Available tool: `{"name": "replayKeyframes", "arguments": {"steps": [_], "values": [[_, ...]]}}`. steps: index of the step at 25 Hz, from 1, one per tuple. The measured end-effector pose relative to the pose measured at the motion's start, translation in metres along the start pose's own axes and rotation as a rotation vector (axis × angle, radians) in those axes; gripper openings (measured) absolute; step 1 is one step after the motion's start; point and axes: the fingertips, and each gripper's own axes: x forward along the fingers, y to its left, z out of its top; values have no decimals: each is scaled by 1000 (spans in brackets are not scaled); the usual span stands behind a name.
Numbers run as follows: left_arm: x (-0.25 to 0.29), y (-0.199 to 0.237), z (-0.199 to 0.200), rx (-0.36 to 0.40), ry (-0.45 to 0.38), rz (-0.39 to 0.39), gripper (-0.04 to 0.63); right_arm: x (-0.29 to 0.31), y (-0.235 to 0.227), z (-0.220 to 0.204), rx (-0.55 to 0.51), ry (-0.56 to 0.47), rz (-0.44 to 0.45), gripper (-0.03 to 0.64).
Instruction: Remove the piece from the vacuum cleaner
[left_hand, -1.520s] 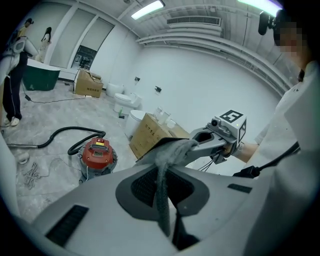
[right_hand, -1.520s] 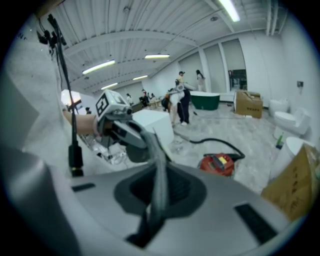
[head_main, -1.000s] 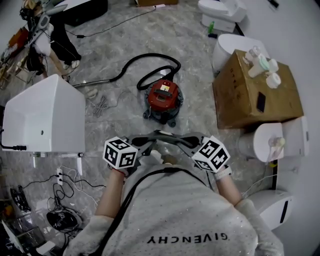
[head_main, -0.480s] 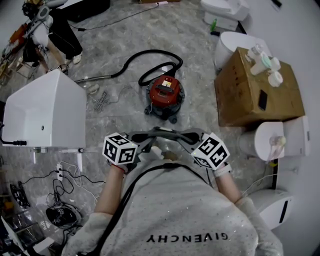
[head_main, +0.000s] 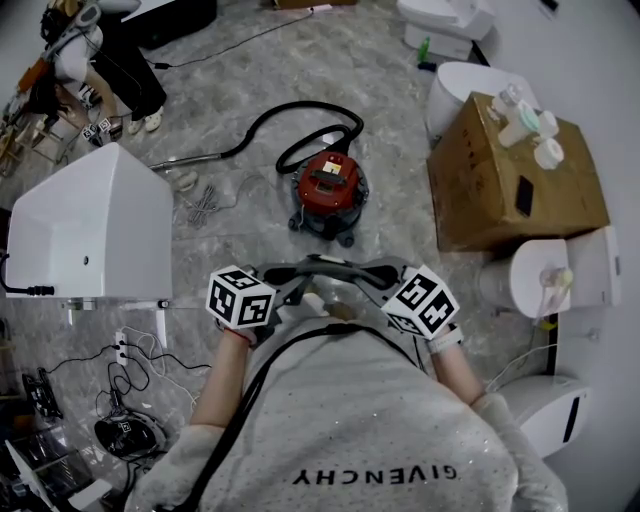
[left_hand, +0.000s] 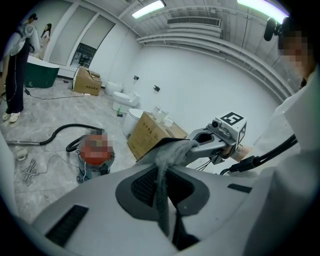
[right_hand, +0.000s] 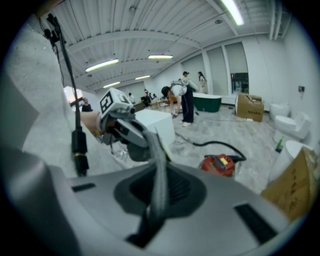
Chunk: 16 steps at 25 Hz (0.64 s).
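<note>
head view: left gripper (head_main: 308, 268) and right gripper (head_main: 345, 270) held at the person's chest, tips turned toward each other and nearly meeting; both narrow, nothing gripped. red vacuum cleaner (head_main: 328, 190) stands on the grey floor (head_main: 400, 100) at 12 o'clock from the grippers, well apart from them. its black hose (head_main: 262, 125) loops off toward 10 o'clock. cardboard box (head_main: 510, 195) at 2 o'clock; white boxy fixture (head_main: 95, 225) at 9 o'clock.

left gripper view: jaws pressed together, empty; right gripper's tips just beyond them; vacuum cleaner on the floor at 9 o'clock.

right gripper view: jaws closed together, empty; left gripper at 11 o'clock; vacuum cleaner at 3 o'clock.
</note>
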Motion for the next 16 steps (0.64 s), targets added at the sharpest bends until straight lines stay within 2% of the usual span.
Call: {"name": "replayKeyframes", "arguments": {"steps": [16], "values": [[-1, 1, 0, -8, -8, -6, 34, 1, 0, 1, -14, 12, 7, 25]]}}
